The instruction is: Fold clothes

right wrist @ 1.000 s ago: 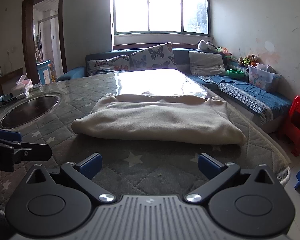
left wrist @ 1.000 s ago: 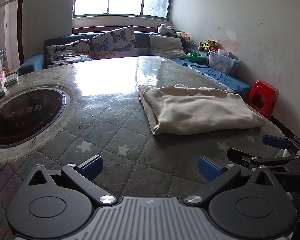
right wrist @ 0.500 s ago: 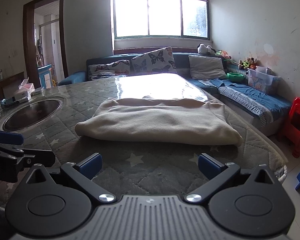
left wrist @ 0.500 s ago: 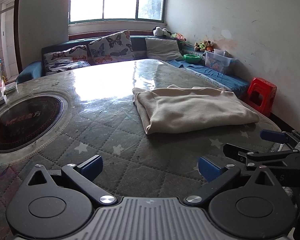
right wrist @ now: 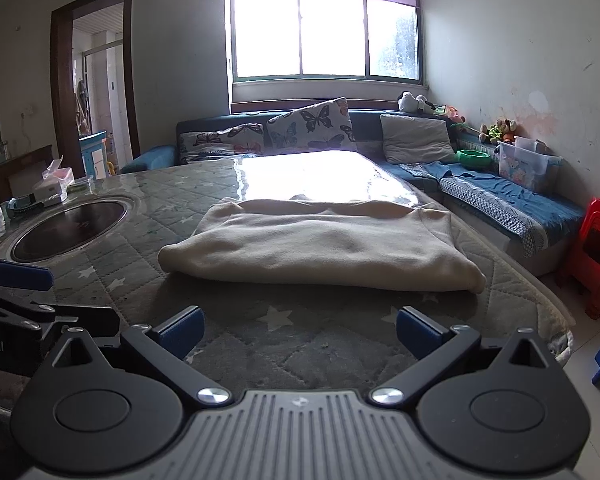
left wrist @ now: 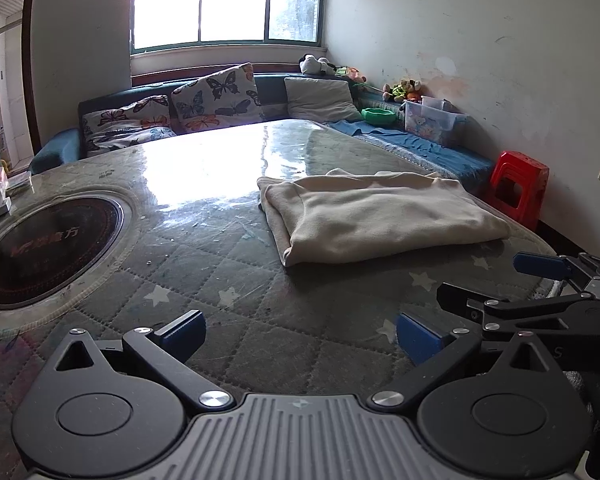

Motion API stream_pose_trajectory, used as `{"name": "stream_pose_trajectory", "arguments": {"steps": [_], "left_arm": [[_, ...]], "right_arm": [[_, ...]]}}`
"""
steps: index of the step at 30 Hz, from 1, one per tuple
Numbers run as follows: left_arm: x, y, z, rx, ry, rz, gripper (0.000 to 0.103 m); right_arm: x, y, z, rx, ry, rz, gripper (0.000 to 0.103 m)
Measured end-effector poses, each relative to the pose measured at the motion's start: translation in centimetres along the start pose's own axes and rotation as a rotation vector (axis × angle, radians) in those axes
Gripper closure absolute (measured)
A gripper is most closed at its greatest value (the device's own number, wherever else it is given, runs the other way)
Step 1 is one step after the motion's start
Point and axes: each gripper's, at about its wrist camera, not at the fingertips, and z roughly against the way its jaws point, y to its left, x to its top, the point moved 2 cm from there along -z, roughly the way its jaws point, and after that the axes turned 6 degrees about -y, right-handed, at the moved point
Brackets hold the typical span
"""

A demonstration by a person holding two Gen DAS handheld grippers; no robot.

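Both grippers you hold hang empty, jaws spread wide, short of the folded garment.

Your left gripper (left wrist: 300,330) and right gripper (right wrist: 300,326) hover side by side over the near edge of the quilted star-print table (left wrist: 204,280), blue fingertips (right wrist: 180,330) apart from the cloth. Ahead of them the cream sweater (right wrist: 320,246) lies folded flat on the table's right half, well clear of the round black cooktop (left wrist: 48,244) inset at the left.
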Motion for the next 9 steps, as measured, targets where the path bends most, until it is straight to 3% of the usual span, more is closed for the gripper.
{"name": "stream_pose_trajectory", "arguments": {"steps": [9], "left_arm": [[-0.01, -0.32, 0.04, -0.009, -0.003, -0.015, 0.000]], "right_arm": [[0.00, -0.14, 0.21, 0.000, -0.006, -0.008, 0.000]]}}
